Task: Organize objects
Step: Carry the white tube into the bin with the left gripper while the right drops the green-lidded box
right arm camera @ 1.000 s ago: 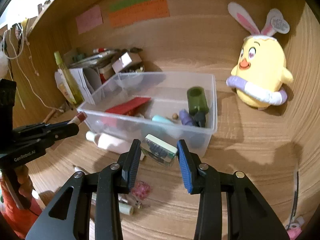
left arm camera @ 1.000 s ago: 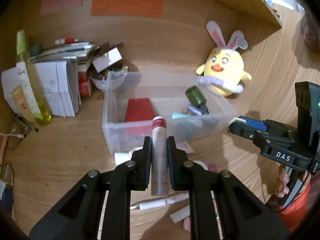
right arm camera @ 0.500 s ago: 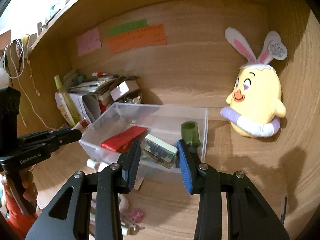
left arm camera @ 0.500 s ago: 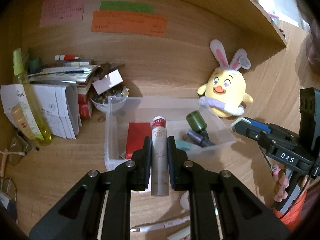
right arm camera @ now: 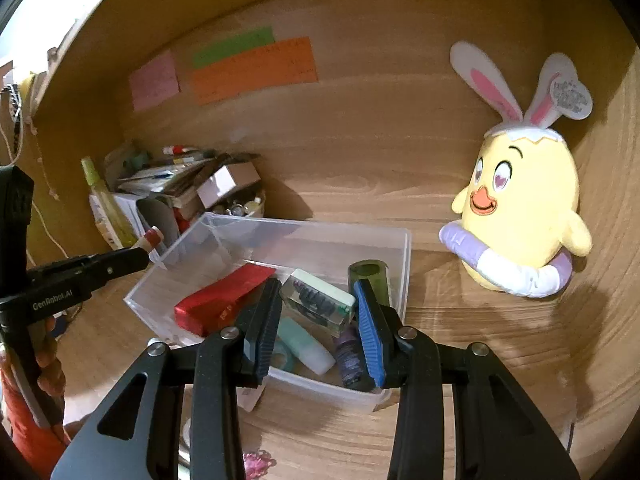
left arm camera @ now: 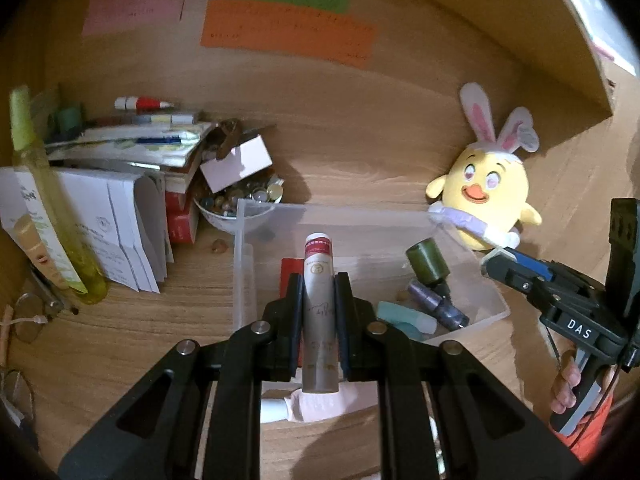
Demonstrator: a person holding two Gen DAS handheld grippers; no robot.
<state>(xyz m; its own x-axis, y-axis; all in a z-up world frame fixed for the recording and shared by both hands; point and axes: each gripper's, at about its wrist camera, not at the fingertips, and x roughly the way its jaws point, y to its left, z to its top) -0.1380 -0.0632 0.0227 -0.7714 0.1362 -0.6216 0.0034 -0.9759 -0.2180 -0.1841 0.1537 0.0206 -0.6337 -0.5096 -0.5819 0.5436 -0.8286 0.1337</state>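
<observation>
Clear plastic walls mark the bin (left arm camera: 245, 280), the landmark on the wooden desk (left arm camera: 120, 336). Left of it lean white papers (left arm camera: 116, 216) and a yellow-green bottle (left arm camera: 44, 200); behind its left corner sits a bowl (left arm camera: 224, 216) of small trinkets. The left gripper (left arm camera: 319, 300) is closed on a silver tube (left arm camera: 318, 320) with a red-and-white cap, held lengthwise above the bin's near left part. A pink tube (left arm camera: 320, 406) lies on the desk just in front of the bin. Inside the bin lie a red box (right arm camera: 224, 300), a teal tube (right arm camera: 306, 344), a purple bottle (right arm camera: 350, 356) and a green bottle (right arm camera: 370, 280). The right gripper (right arm camera: 318, 320), jaws partly apart, clamps a small clear case (right arm camera: 318, 300) with a pale green lid above the bin's near right part. Right of the bin, well apart, stands a yellow chick plush (right arm camera: 520, 216) with rabbit ears.
</observation>
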